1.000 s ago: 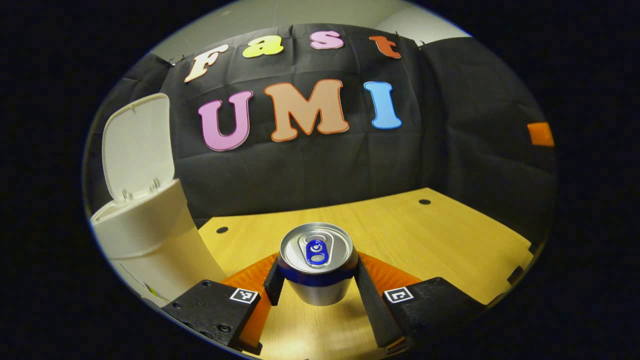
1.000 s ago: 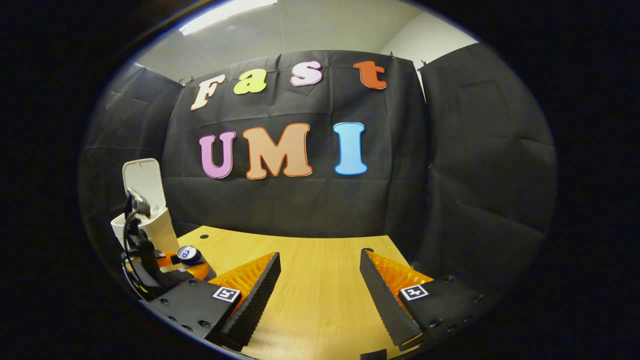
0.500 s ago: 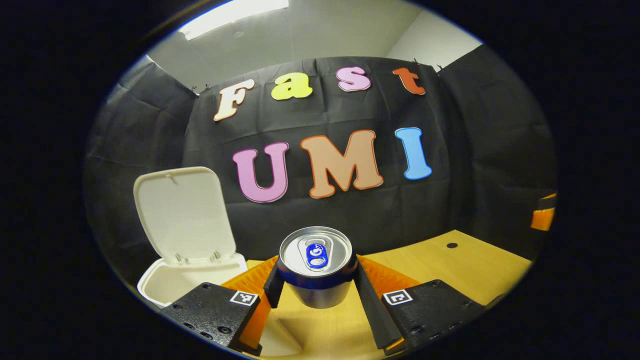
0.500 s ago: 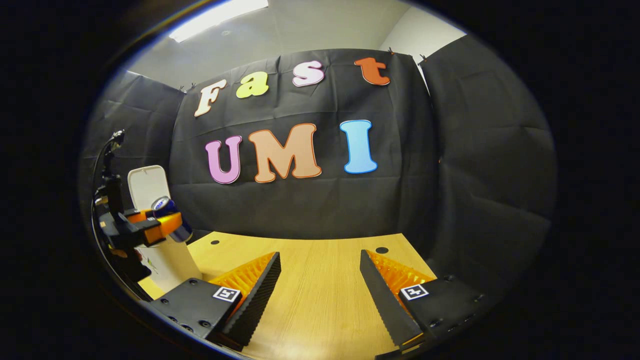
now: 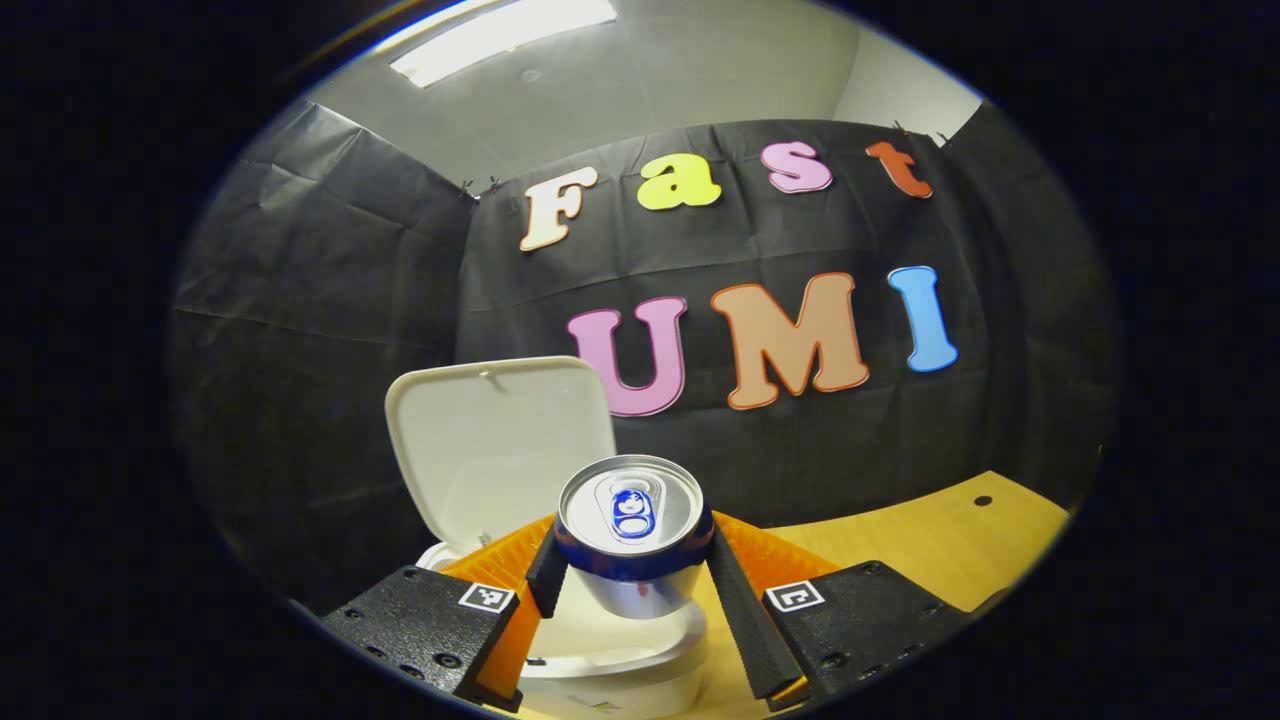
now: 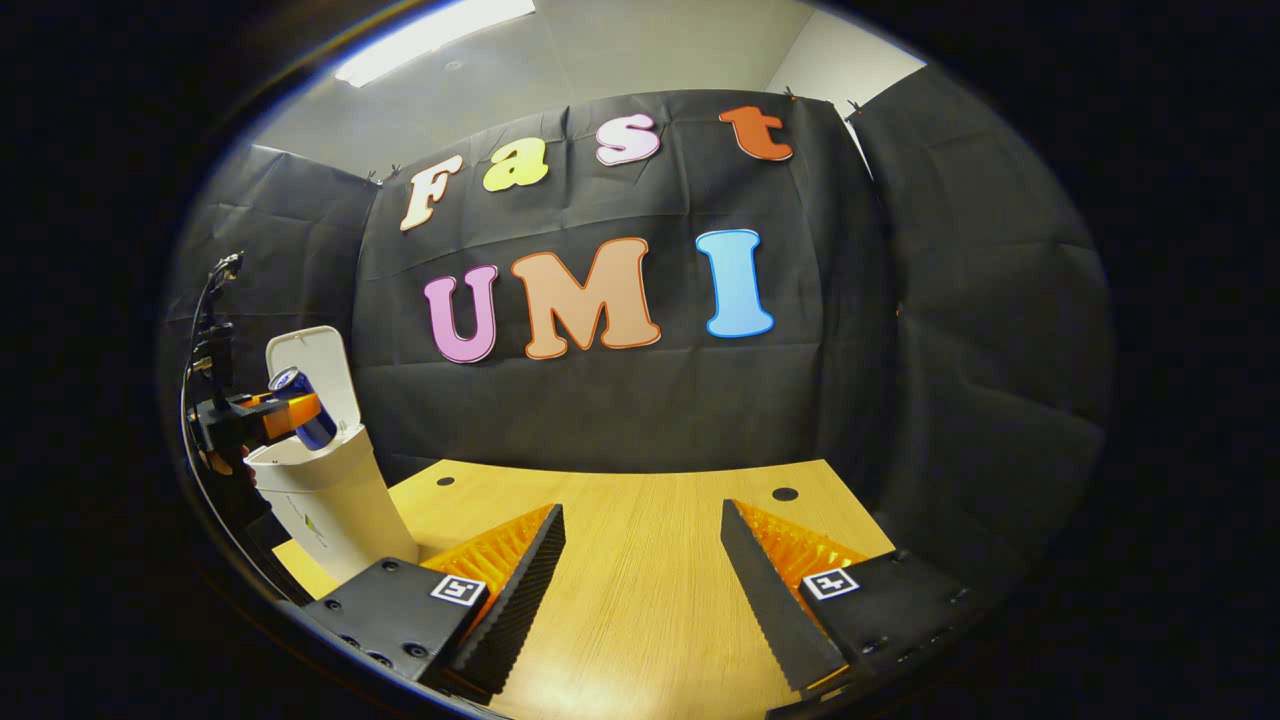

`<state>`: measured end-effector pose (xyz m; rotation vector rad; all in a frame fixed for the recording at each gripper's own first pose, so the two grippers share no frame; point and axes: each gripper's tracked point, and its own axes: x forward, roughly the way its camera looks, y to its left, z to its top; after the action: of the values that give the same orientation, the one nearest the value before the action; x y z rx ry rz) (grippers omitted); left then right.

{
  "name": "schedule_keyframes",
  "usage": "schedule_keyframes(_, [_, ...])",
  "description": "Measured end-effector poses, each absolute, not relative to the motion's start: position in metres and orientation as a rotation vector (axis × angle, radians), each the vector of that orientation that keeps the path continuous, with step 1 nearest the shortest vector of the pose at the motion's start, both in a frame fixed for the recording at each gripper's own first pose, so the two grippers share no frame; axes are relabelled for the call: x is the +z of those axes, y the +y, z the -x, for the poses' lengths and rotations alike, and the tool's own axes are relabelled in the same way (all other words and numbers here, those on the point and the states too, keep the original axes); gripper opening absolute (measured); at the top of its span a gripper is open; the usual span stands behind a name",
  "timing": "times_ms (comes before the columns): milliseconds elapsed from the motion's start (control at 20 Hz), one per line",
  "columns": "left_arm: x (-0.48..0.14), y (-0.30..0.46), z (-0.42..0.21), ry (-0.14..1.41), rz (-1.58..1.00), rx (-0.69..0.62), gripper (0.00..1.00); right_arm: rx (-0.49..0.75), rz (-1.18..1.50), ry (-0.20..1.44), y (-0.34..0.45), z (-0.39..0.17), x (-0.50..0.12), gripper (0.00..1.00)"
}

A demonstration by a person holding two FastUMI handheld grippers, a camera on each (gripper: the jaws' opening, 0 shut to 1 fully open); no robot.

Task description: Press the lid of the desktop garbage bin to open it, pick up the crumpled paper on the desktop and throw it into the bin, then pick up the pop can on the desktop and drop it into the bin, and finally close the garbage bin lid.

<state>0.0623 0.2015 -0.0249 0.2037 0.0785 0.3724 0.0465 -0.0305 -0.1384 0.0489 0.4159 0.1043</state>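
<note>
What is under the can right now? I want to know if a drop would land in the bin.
Under the can, held by the left tool, lies the open bin rim. The bin's inside is hidden by the can and tool.

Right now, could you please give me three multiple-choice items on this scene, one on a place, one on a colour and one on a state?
1. Where is the can?
A. Lying on the table
B. Held above the open bin
C. Resting on the closed lid

2. What colour is the bin?
A. White
B. Green
C. Red

3. How is the right tool?
A. Shut on paper
B. Shut on the can
C. Open, holding nothing

Answers:
1 B: the left tool grips the can over the bin's mouth, as the right gripper view also shows.
2 A: the body and the raised lid are both white.
3 C: its fingers stand wide apart over bare table.
</note>
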Motion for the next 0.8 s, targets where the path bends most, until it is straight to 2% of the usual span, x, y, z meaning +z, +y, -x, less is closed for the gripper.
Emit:
schedule_keyframes(150, [-0.042, 0.224, -0.054, 0.115, -0.199, 0.419, 0.76, 0.113, -0.047, 0.427, -0.026, -0.047, -0.143, 0.98])
schedule_keyframes(200, [-0.045, 0.229, -0.051, 0.119, -0.196, 0.43, 0.76, 0.114, -0.046, 0.43, -0.025, -0.047, -0.144, 0.95])
schedule_keyframes(300, [-0.05, 0.236, -0.049, 0.126, -0.185, 0.446, 0.78, 0.115, -0.04, 0.432, -0.022, -0.049, -0.145, 0.98])
schedule_keyframes(350, [-0.05, 0.236, -0.049, 0.125, -0.184, 0.45, 0.82, 0.116, -0.038, 0.434, -0.02, -0.049, -0.145, 0.98])
schedule_keyframes(400, [-0.047, 0.236, -0.049, 0.121, -0.189, 0.452, 0.78, 0.118, -0.036, 0.434, -0.019, -0.048, -0.145, 0.95])
schedule_keyframes(500, [-0.028, 0.236, -0.046, 0.076, -0.21, 0.452, 0.82, 0.121, -0.033, 0.43, -0.016, -0.049, -0.145, 0.98])
schedule_keyframes(550, [-0.012, 0.238, -0.044, 0.047, -0.222, 0.45, 0.89, 0.122, -0.033, 0.427, -0.015, -0.05, -0.143, 0.98])
schedule_keyframes(600, [0.005, 0.238, -0.046, 0.017, -0.232, 0.443, 0.92, 0.124, -0.033, 0.425, -0.014, -0.05, -0.143, 0.98])
schedule_keyframes(750, [0.052, 0.249, -0.059, -0.05, -0.248, 0.466, 0.89, 0.121, -0.035, 0.417, -0.012, -0.05, -0.142, 0.98])
schedule_keyframes(800, [0.065, 0.255, -0.064, -0.061, -0.245, 0.48, 0.89, 0.118, -0.037, 0.42, -0.012, -0.049, -0.144, 0.95])
